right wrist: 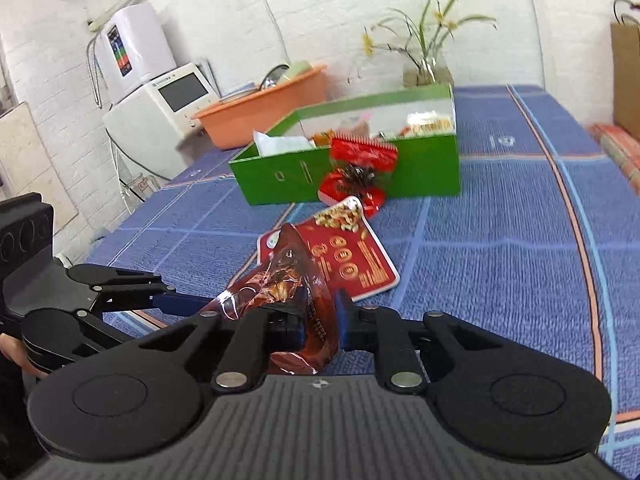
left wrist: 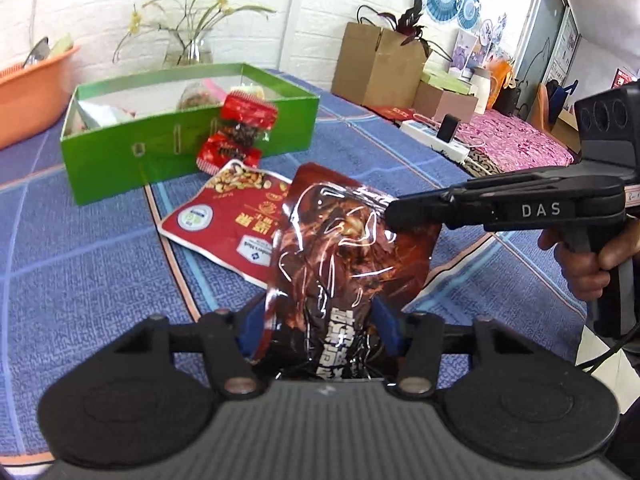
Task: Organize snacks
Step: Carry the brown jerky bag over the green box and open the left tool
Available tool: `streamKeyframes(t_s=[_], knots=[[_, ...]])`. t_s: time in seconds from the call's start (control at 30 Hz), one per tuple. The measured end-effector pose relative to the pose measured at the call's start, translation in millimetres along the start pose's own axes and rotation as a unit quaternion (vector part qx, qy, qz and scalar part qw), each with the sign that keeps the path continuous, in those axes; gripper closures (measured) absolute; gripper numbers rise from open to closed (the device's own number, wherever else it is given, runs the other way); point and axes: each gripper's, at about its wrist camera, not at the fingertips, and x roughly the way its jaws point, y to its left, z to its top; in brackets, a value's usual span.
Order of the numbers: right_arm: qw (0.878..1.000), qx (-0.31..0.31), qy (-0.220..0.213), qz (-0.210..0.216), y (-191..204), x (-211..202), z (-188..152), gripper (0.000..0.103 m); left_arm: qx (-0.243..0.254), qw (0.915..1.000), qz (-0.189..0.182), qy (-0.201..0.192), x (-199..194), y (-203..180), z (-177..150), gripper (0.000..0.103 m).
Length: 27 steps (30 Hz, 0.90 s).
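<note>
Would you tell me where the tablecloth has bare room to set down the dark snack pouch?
Free: the blue tablecloth right of the red nut packet and green box. Crowded: the box front, where a small red packet leans.

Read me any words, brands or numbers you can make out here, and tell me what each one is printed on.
"DAS": white letters on the side of the right claw.
Dark red snack bag: large white characters, crumpled and upside down, not readable.
Red nut packet: gold characters and small labels, too blurred.
Green box: only small marks, no readable text.
White appliance: brand too small to read.
</note>
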Motion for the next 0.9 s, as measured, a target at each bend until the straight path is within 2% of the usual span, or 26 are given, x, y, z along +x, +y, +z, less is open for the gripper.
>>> streamKeyframes(t_s=[0.03,0.07,0.1,0.37,0.57,0.7,0.9], knots=[[1.0,-0.007,-0.002,-0.001,2,-1,1,0.076,-0.002,1.0,0.0,-0.004,-2,1,0,0.065],[1.0,-0.011,-0.004,-0.001,2,-2,1,0.076,-0.005,1.0,0.001,-0.006,-3,2,1,0.083],[1.0,-0.011,-0.005,0.003,2,-3,2,0.077,-0.012,0.9999,0.003,-0.008,-5,4,2,0.086],[1.0,-0.018,-0.02,0.007,10,1,7,0.079,-0.019,0.9996,0.006,-0.018,-10,8,5,0.086],[0.997,-0.05,-0.062,0.009,21,-5,26,0.08,-0.017,0.9982,0.016,-0.056,-25,13,23,0.086],[0.995,-0.057,-0.081,0.014,24,0,42,0.079,-0.02,0.9964,0.036,-0.074,-31,21,36,0.086],[0.992,-0.068,-0.102,0.025,32,24,71,0.079,-0.025,0.9895,0.092,-0.109,-41,35,55,0.086]])
